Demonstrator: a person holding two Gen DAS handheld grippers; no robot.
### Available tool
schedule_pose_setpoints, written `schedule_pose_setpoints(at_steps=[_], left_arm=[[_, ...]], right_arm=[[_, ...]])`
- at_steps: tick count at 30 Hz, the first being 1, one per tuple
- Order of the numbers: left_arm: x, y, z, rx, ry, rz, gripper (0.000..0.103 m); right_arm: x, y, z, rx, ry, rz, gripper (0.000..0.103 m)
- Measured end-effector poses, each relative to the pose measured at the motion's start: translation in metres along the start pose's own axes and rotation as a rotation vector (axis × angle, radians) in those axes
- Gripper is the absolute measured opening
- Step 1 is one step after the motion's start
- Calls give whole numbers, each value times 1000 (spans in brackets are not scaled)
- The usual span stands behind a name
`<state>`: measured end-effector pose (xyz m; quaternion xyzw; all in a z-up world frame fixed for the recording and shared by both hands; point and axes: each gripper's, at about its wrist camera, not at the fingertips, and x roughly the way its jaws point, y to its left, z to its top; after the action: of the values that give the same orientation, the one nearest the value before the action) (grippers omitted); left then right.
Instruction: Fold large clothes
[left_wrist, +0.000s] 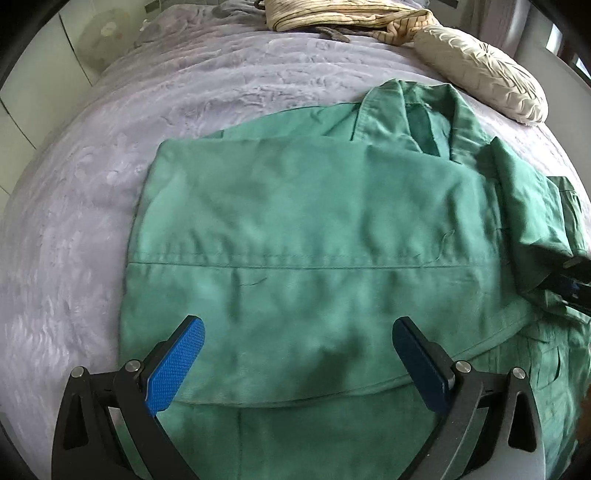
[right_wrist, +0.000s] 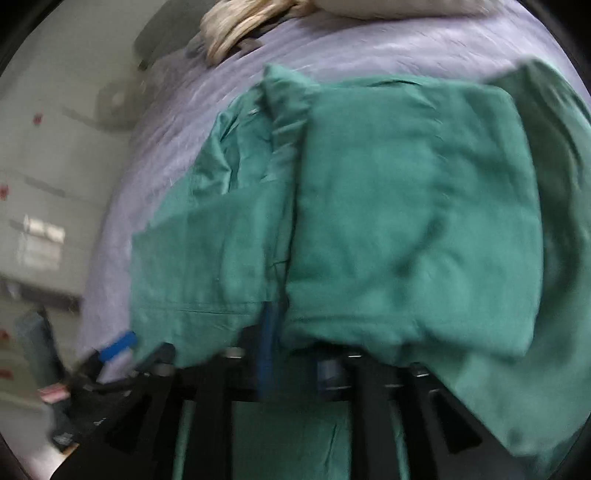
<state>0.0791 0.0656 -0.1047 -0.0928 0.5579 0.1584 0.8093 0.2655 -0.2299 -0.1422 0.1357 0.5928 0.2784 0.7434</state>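
Observation:
A large green collared garment (left_wrist: 303, 229) lies on the lavender bed cover (left_wrist: 92, 184), its left side folded over the middle and its collar at the far end. My left gripper (left_wrist: 295, 354) is open and empty, its blue fingers (left_wrist: 177, 362) hovering just above the garment's near part. In the blurred right wrist view my right gripper (right_wrist: 280, 325) is shut on a fold of the green garment (right_wrist: 406, 221), holding that side lifted and draped over its fingers. The right gripper also shows at the right edge of the left wrist view (left_wrist: 576, 280).
A beige pleated pillow (left_wrist: 484, 74) and a striped cream cloth (left_wrist: 332, 14) lie at the far end of the bed. White cabinets (right_wrist: 40, 206) stand to the left beyond the bed edge. The left gripper shows in the right wrist view (right_wrist: 110, 350).

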Motion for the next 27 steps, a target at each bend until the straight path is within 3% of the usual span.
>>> schedule_pose_setpoints(at_steps=[1,5,6,7,8,9,11,13,15,18,21,24,26,27], left_arm=[[0,2,0,-2,0,-3,102],[-3,12,0,-17,-2,-12,102],[-3,15,0,-21,-2,-13,102],[-4,18,0,-24,-3,-12,102],[-6,21,-1,-28,-3,-11,102],[-7,26,-2,-33,-4,-11,102],[-9,34,-3,-39,-8,-2,102],[-9,43,-4,-47,-7,10,102],[-7,53,-4,-70,1,20,102],[-6,68,-4,-119,7,28,102],[-7,76,-3,-144,7,14,102],[-5,78,-6,-145,18,-11,102],[-7,74,-7,-143,24,-32,102],[-6,71,-6,-140,25,-49,102]], right_arm=[[-12,-4,-3,36,-42,15,81],[-34,-28,5,226,-156,26,81],[-34,-40,8,305,-167,38,76],[-36,-45,8,352,-170,42,47],[-34,-50,14,390,-170,46,25],[-33,-48,18,396,-181,39,13],[-42,-23,29,282,-225,-8,13],[-43,28,37,55,-243,-49,13],[-31,82,35,-178,-212,-89,13],[5,136,14,-424,-125,-153,13],[47,156,-13,-551,-10,-223,14],[74,154,-37,-594,102,-297,22],[74,151,-48,-584,131,-266,35],[69,149,-51,-571,135,-238,53]])
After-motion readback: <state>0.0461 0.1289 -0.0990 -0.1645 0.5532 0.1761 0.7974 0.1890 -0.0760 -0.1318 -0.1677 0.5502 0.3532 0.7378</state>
